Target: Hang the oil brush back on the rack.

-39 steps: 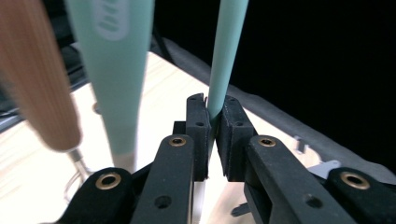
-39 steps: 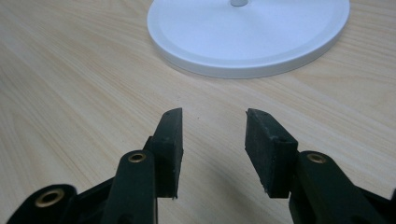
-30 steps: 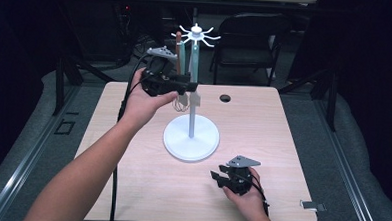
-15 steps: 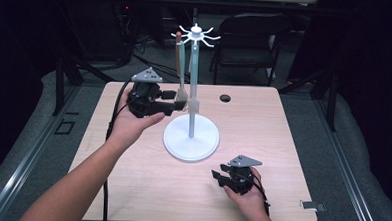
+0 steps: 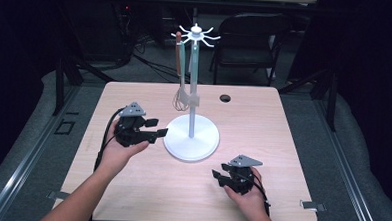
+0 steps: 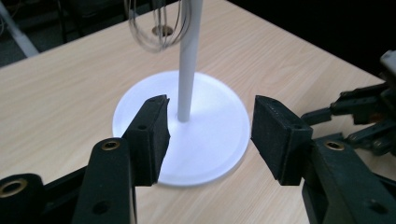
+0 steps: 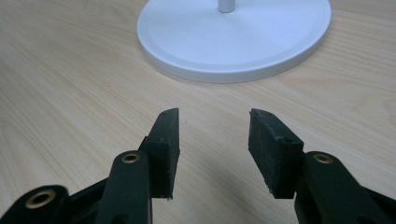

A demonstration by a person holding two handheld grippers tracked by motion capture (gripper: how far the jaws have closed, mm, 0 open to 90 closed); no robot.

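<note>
Lowered from the hanging whisk to the worktop, the left gripper has just been opening, empty; light, springy wires suggest gripping its stiff brown handle.

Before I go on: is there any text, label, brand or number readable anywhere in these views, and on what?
None: no readable text in any view.
Stand: plain white base and pole, no marking.
Whisk hanging from the stand: no label visible.
Left gripper and right gripper: black jaws with brass screws, no lettering.
Table: bare wood grain, no sticker.
</note>
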